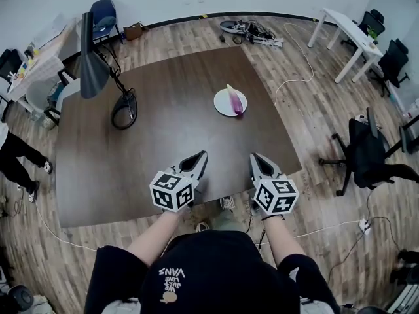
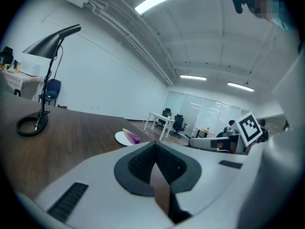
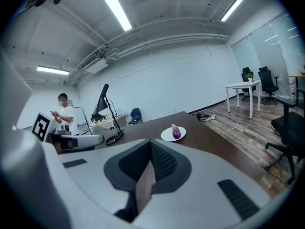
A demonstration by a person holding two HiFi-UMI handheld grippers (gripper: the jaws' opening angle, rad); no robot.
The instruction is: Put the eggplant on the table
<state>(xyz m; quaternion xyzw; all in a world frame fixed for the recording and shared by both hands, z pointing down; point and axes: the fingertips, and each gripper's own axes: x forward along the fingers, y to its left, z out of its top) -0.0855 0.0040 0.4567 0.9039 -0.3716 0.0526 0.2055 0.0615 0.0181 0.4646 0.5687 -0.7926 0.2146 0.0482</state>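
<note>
A purple eggplant (image 1: pixel 234 101) lies on a white plate (image 1: pixel 221 107) on the far right part of the dark brown table (image 1: pixel 163 136). Both grippers hover side by side over the table's near edge, well short of the plate. My left gripper (image 1: pixel 200 156) is shut with nothing between its jaws, and so is my right gripper (image 1: pixel 256 156). In the left gripper view the eggplant (image 2: pixel 132 138) and plate (image 2: pixel 121 137) sit ahead beyond the shut left gripper (image 2: pixel 155 146). The right gripper view shows the eggplant (image 3: pixel 176 132) on its plate (image 3: pixel 167 136) past the shut right gripper (image 3: pixel 150 143).
A black desk lamp (image 1: pixel 93 67) with a round base (image 1: pixel 124 110) stands on the table's left side. A black office chair (image 1: pixel 366 157) is on the floor to the right, a white table (image 1: pixel 346 36) at the far right. A person (image 3: pixel 64 113) stands to the left.
</note>
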